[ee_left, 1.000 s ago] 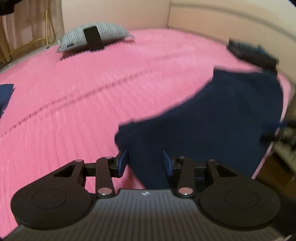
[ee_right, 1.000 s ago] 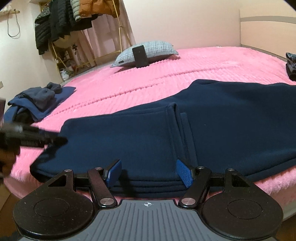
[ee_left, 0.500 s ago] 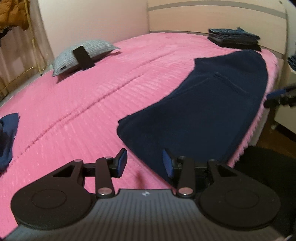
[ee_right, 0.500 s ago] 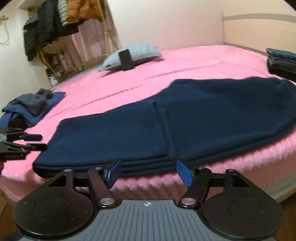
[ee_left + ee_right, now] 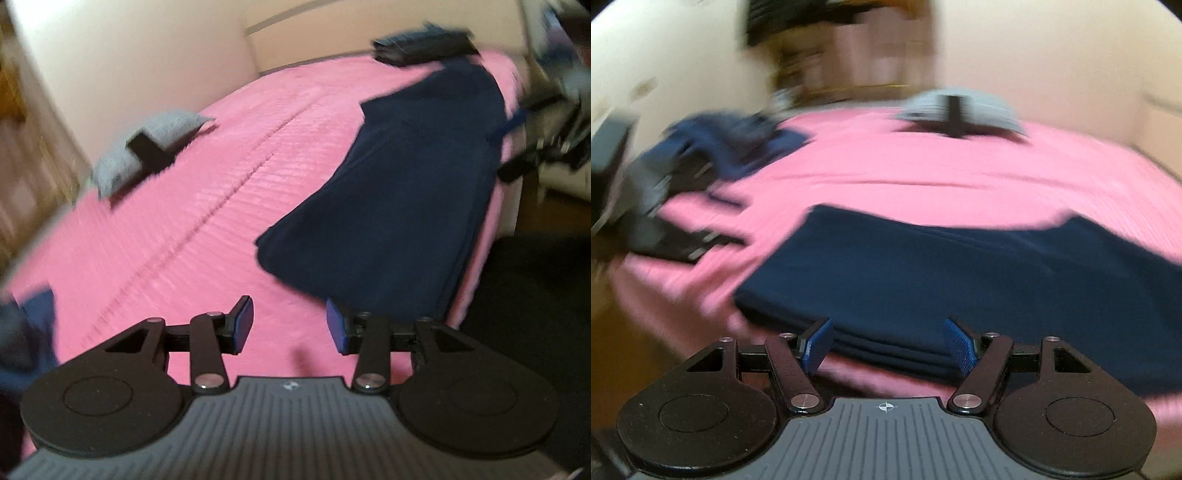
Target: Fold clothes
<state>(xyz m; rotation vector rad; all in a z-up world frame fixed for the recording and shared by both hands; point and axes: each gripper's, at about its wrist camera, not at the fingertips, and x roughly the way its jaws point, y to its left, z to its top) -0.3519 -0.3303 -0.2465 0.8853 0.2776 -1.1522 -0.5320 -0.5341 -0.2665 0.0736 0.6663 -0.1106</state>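
Navy garment [image 5: 960, 280], pink bedspread [image 5: 192, 206], writing unreadable

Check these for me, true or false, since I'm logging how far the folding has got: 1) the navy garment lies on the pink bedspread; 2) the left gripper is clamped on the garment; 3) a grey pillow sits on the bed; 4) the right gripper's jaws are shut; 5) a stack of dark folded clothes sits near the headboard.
1) True: the navy garment lies flat on the pink bedspread.
2) False: the left gripper is open, with only bedspread between its jaws.
3) True: the grey pillow.
4) False: the right gripper is open and empty.
5) True: the dark folded stack.
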